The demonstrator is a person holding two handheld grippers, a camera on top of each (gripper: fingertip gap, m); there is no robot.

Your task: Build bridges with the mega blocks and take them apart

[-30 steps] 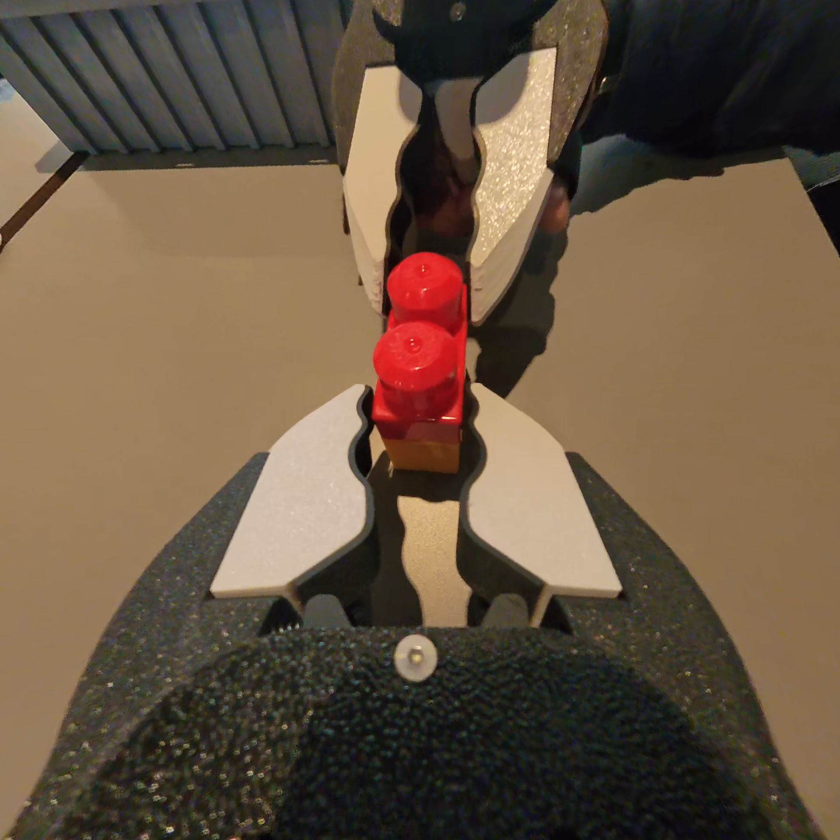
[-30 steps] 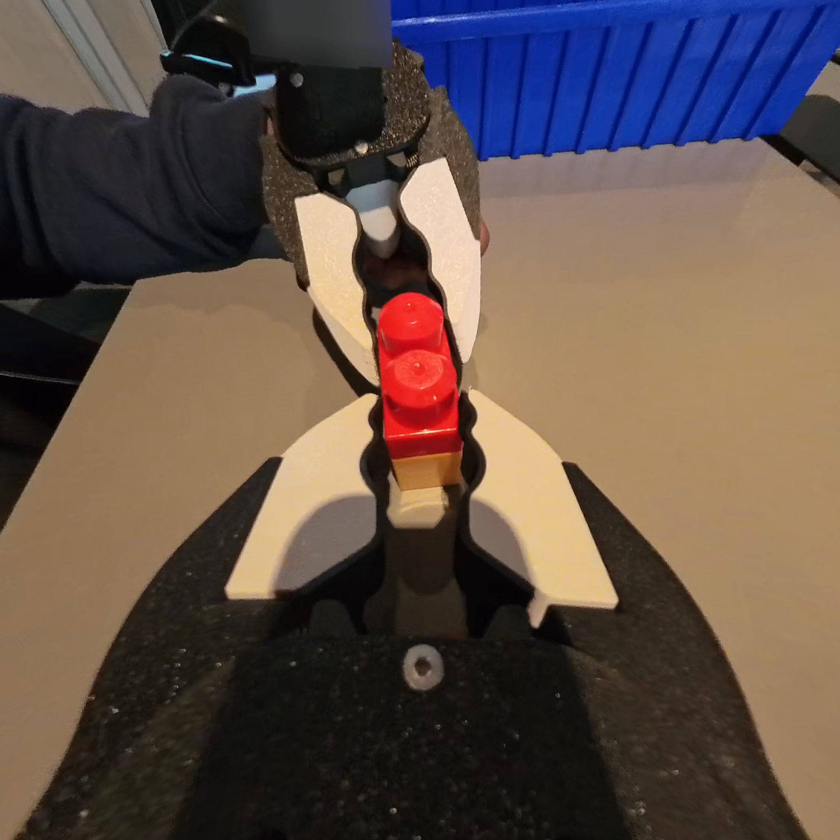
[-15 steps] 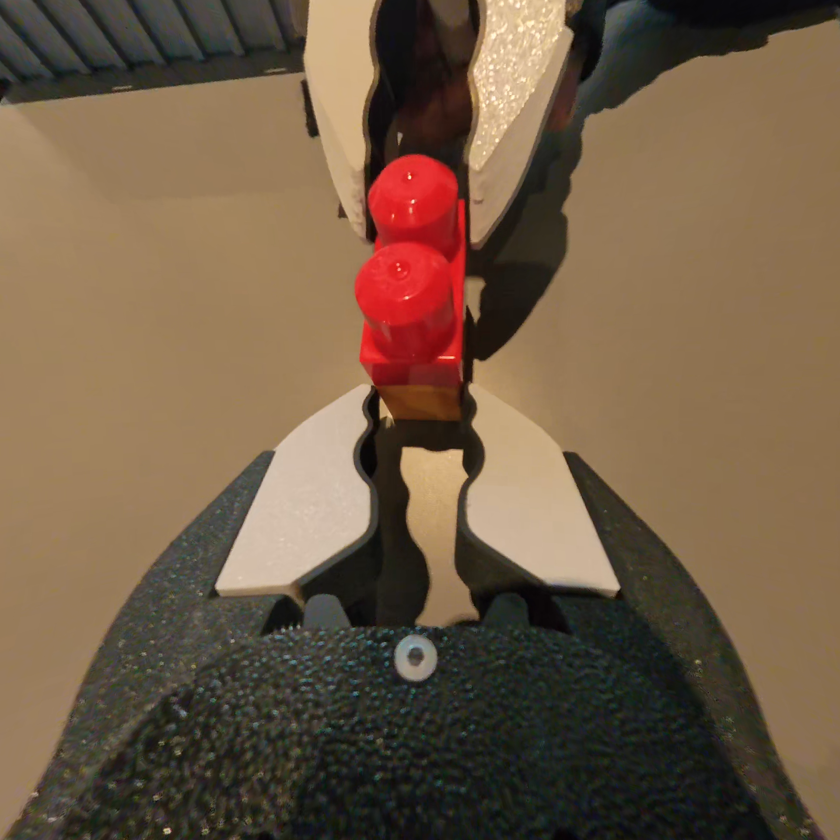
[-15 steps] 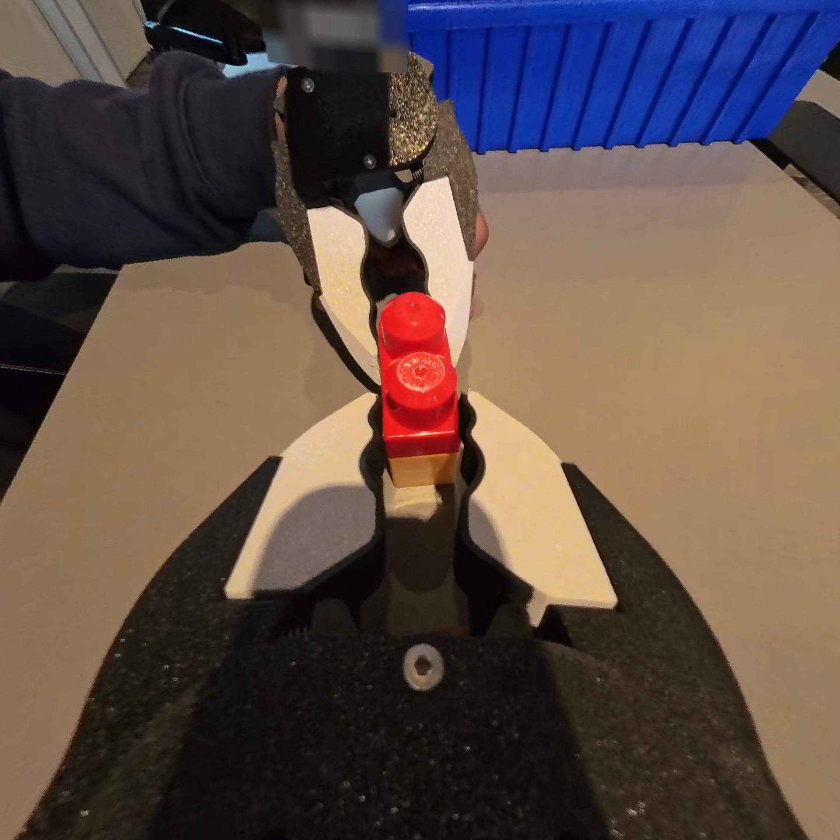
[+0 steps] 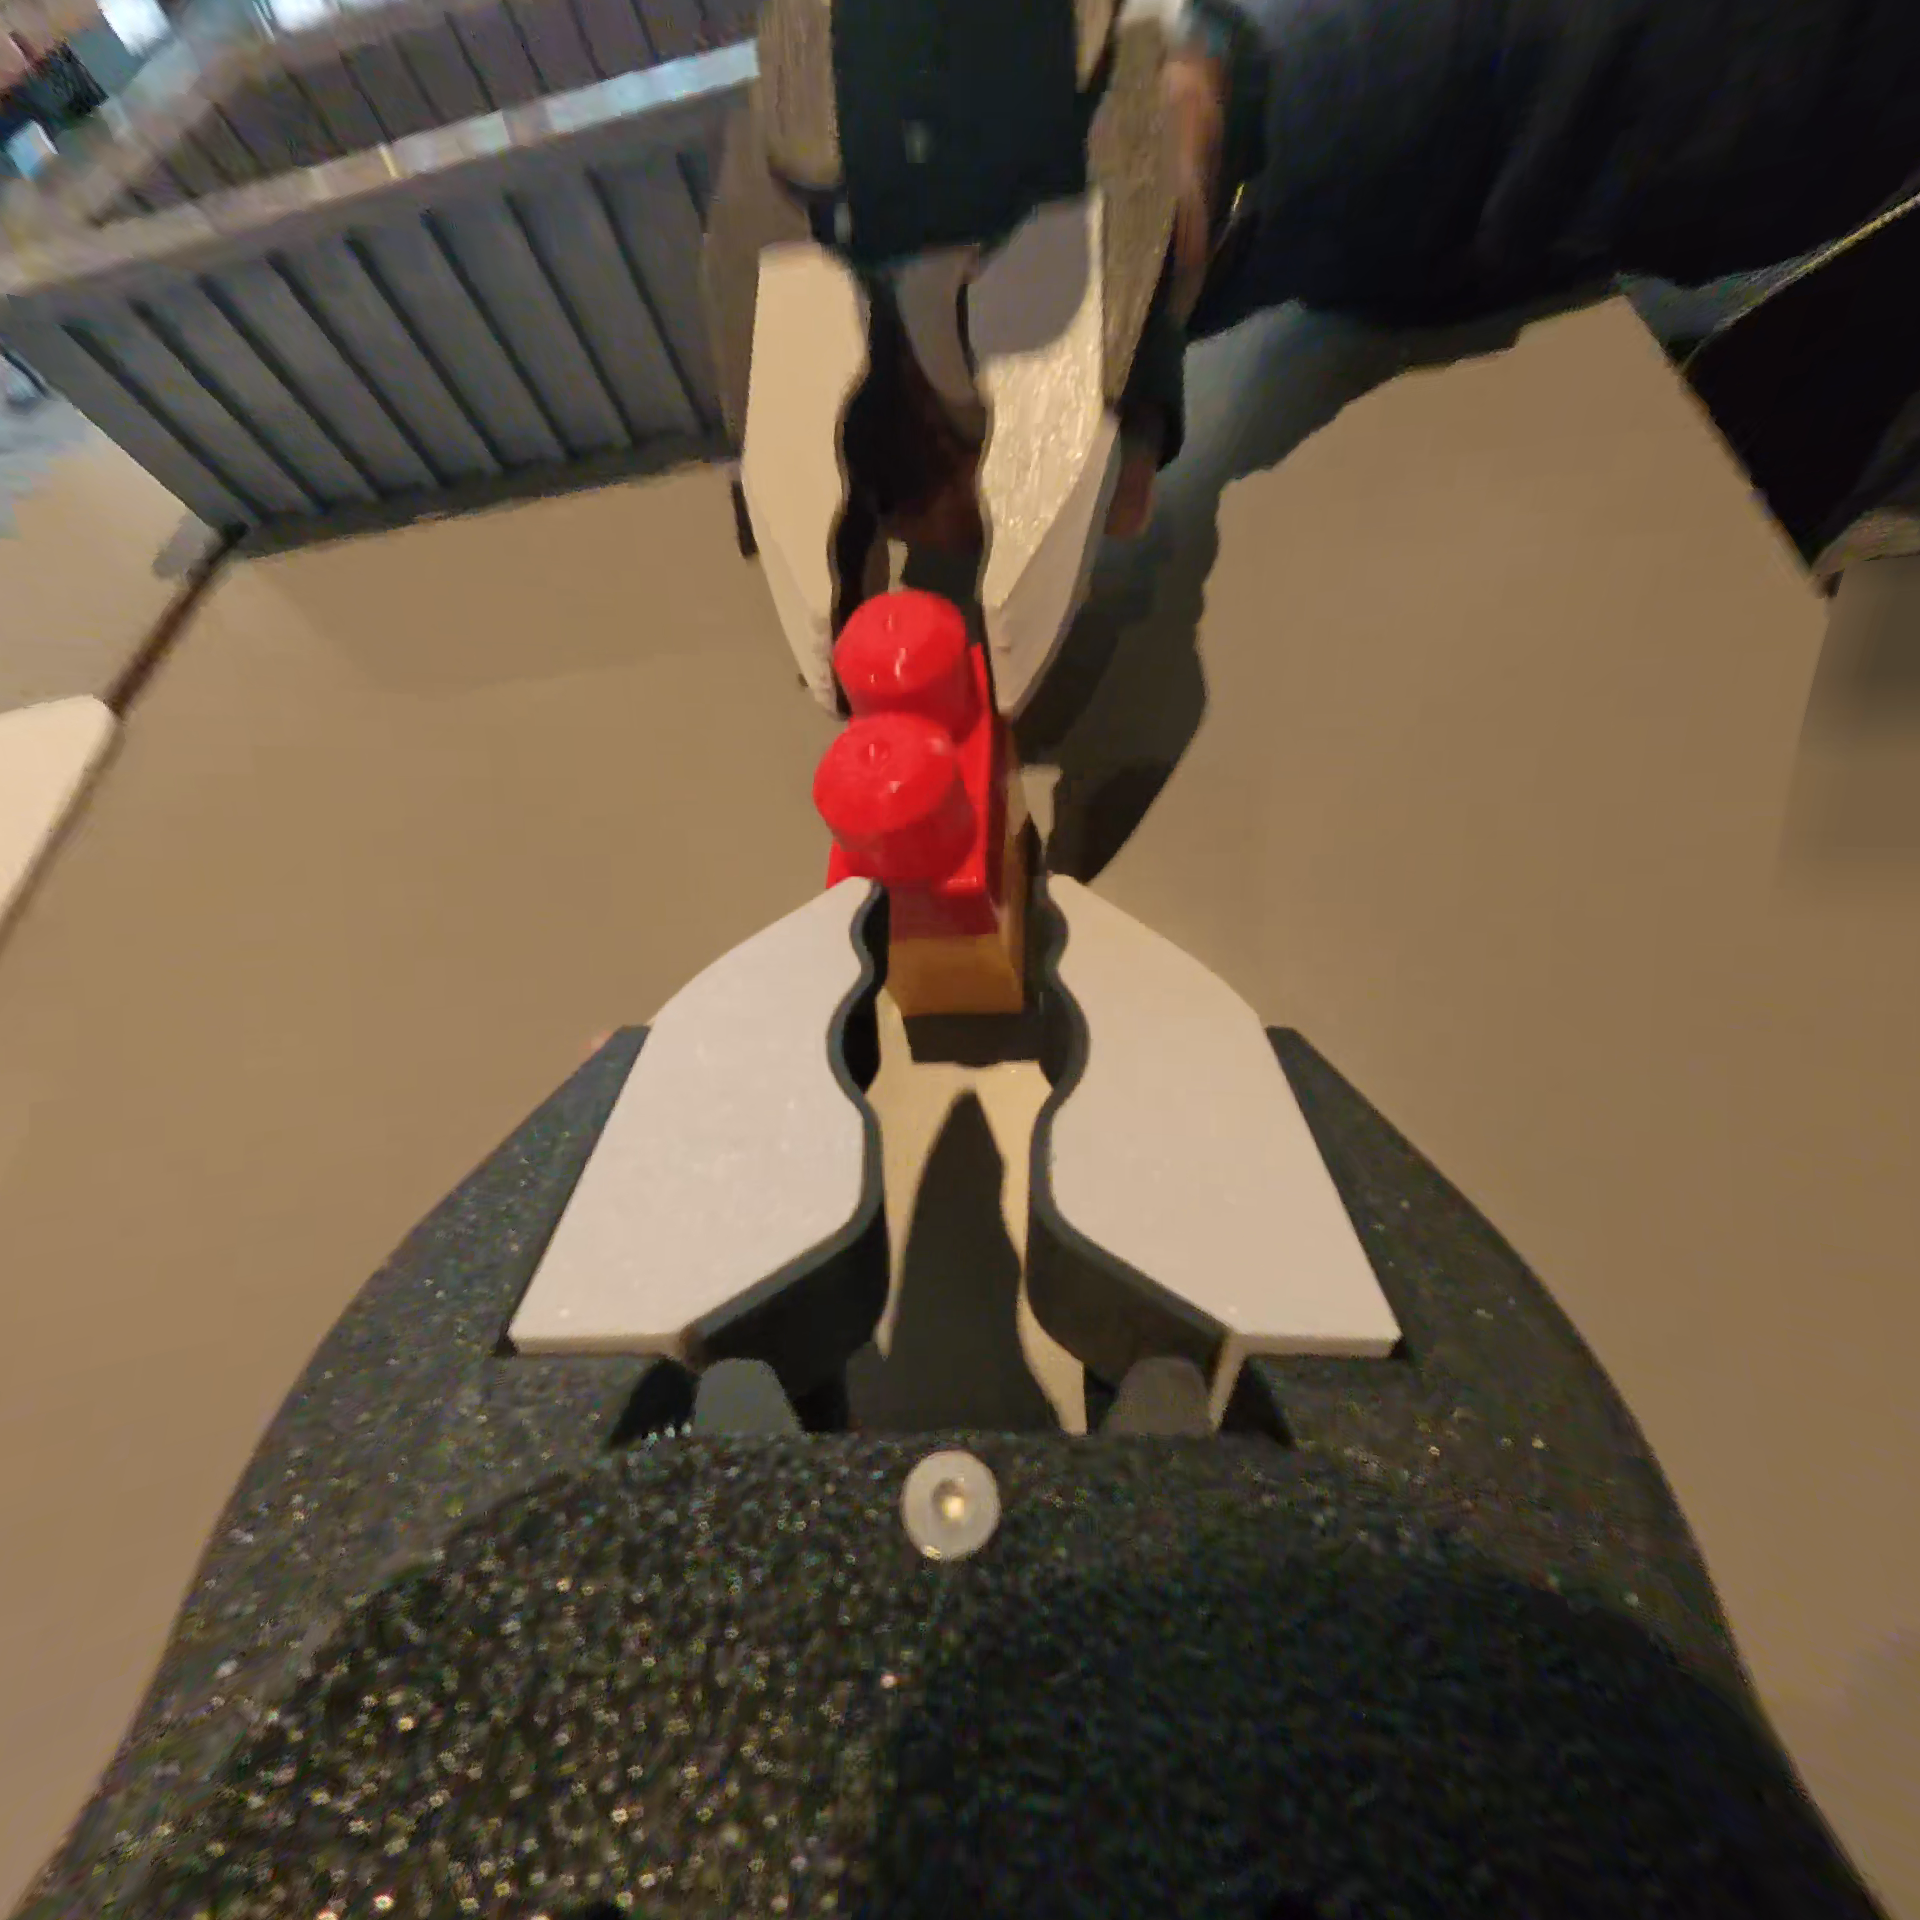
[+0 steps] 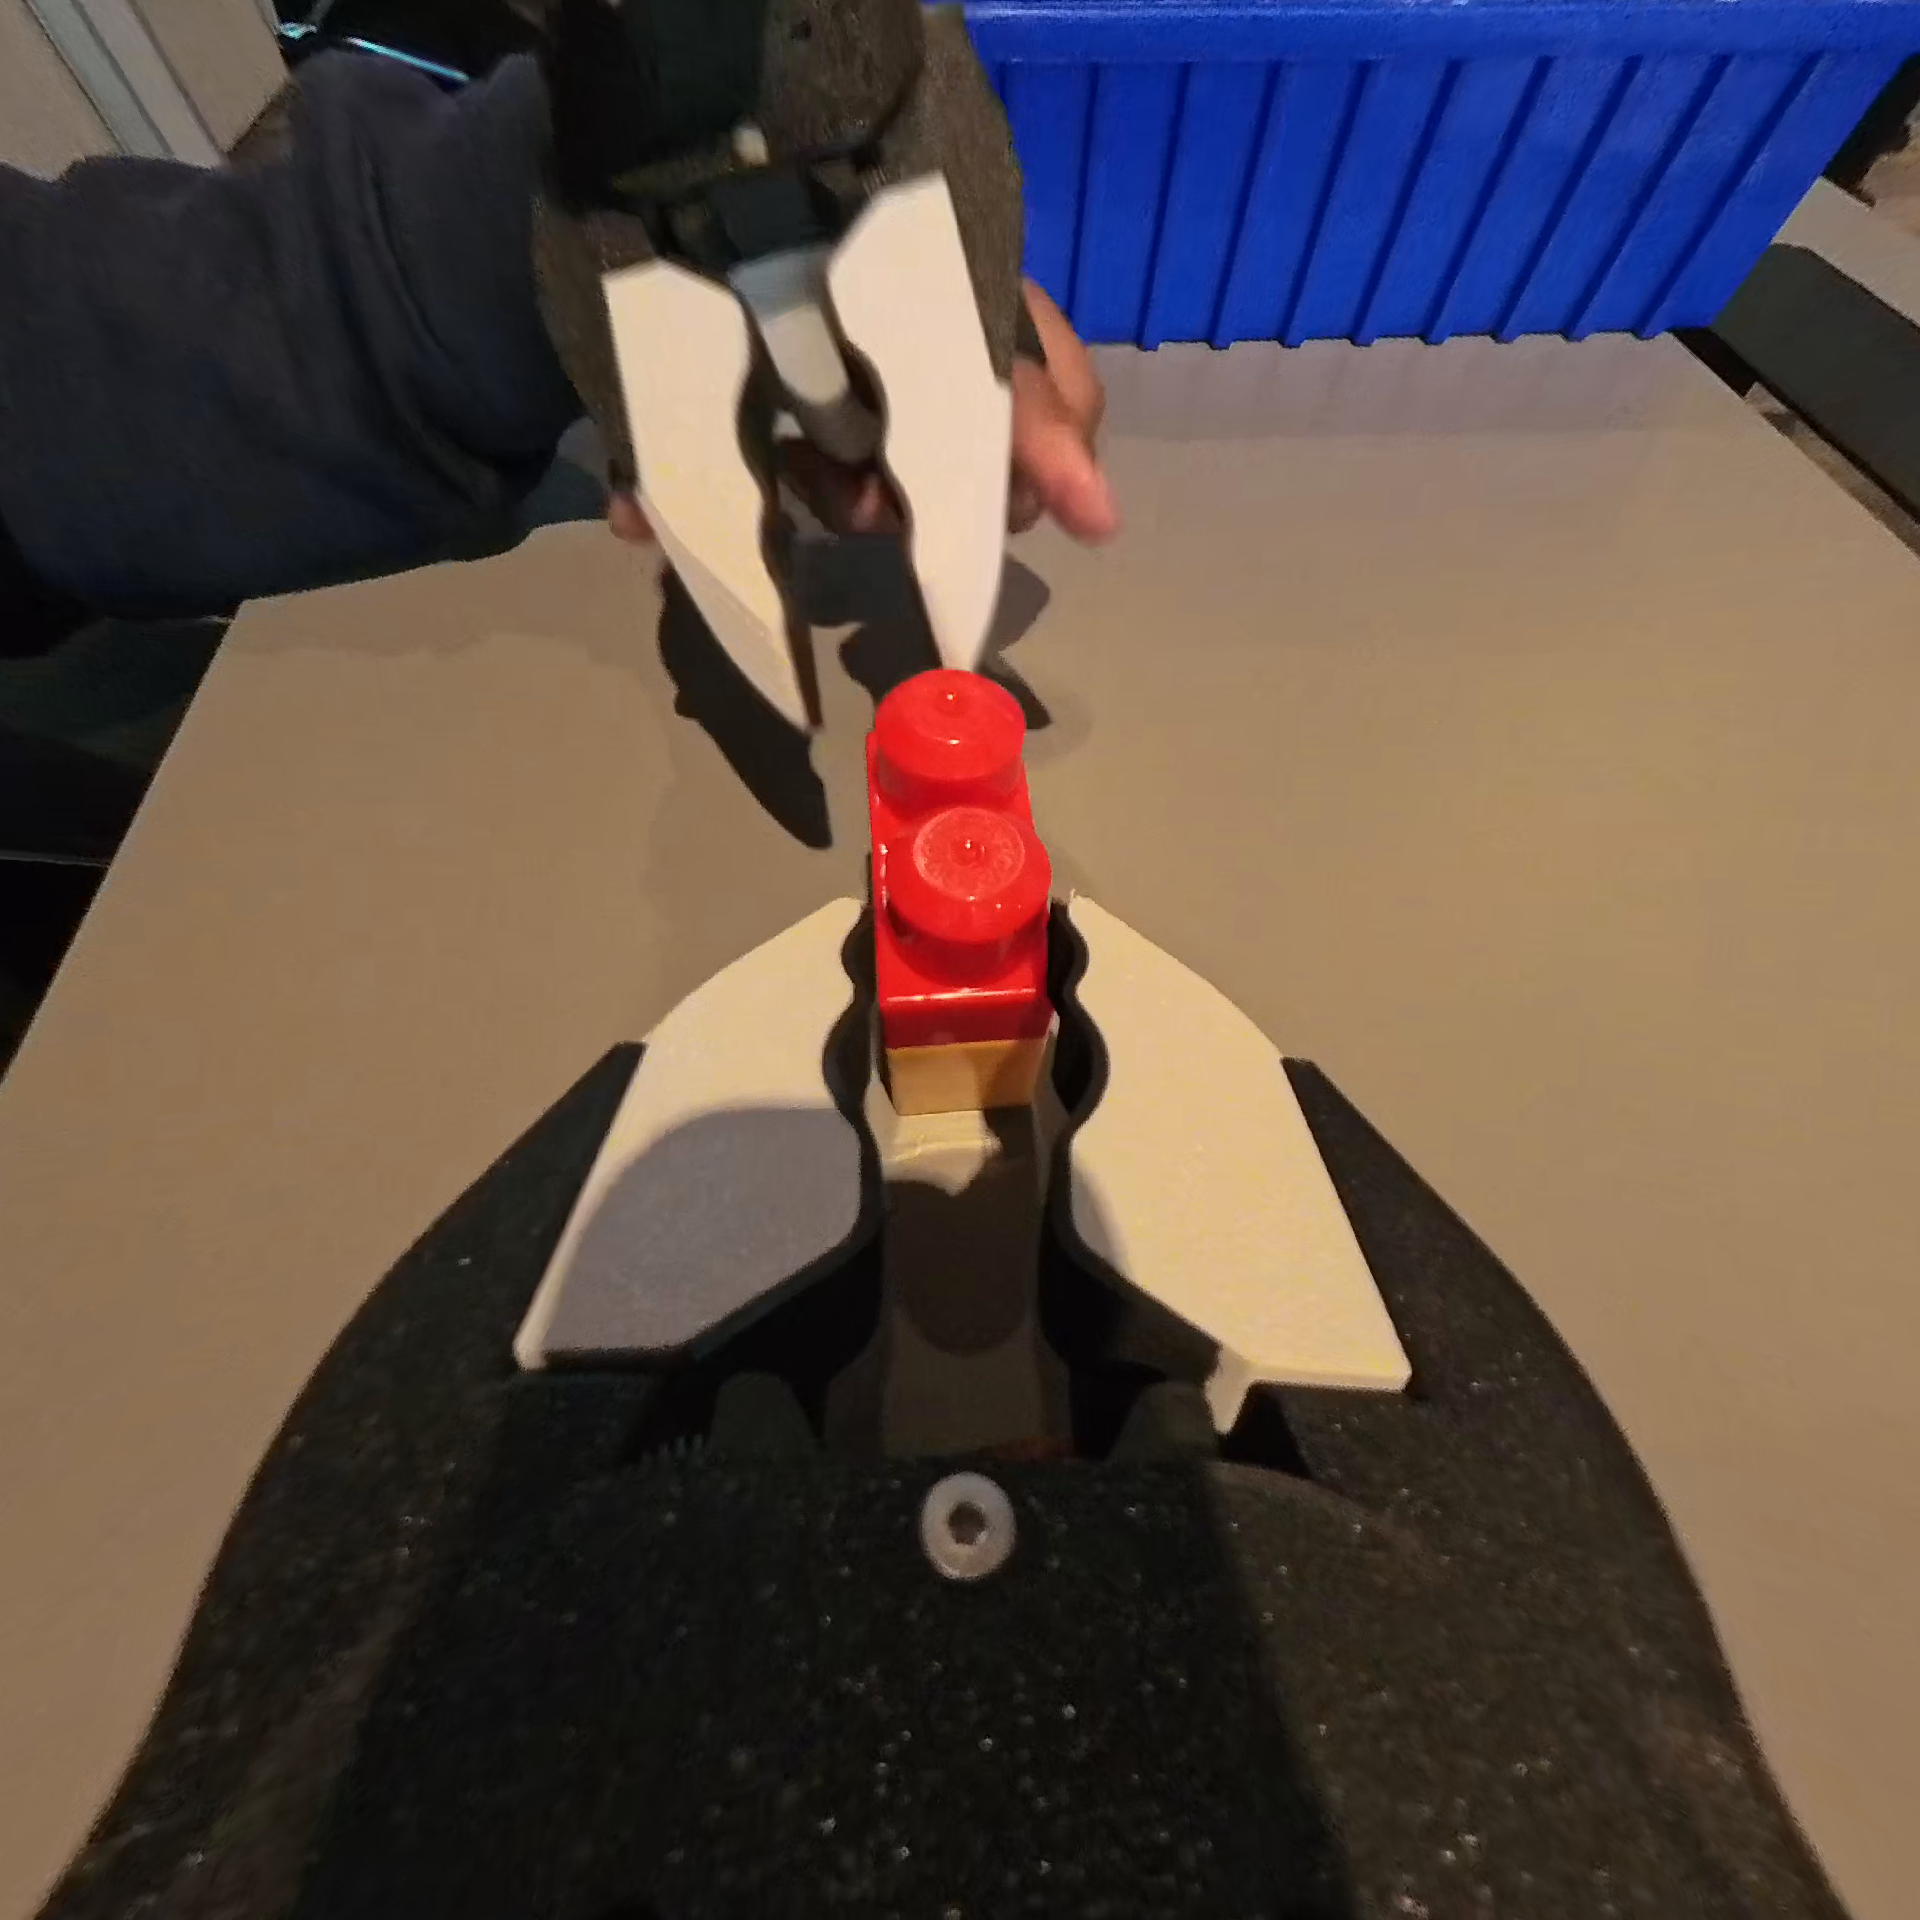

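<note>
A red two-stud block (image 6: 961, 904) sits on an orange block (image 6: 961, 1075). My right gripper (image 6: 961, 902) is shut on this stack at its near end and holds it over the tan table (image 6: 1455, 831). In the left wrist view the stack (image 5: 904, 790) shows tilted, with the right gripper (image 5: 914, 707) around its far stud. My left gripper (image 5: 956, 899) is empty, its jaws a narrow gap apart. In the right wrist view it (image 6: 883, 691) hangs blurred and raised, with its tips just behind the far stud, off the block.
A blue ribbed bin (image 6: 1403, 187) stands at the far edge in the right wrist view. A grey ribbed bin (image 5: 364, 343) stands at the back left in the left wrist view. A dark sleeve (image 6: 260, 312) holds the left gripper. A white slab (image 5: 42, 769) lies at the left edge. Left tips to right tips: about 5 cm. The white slab (image 5: 42, 769) is about 40 cm from both grippers' fingertips.
My left gripper let go of the far end of the stack and pulled back and up. My right gripper kept hold of the stack.
</note>
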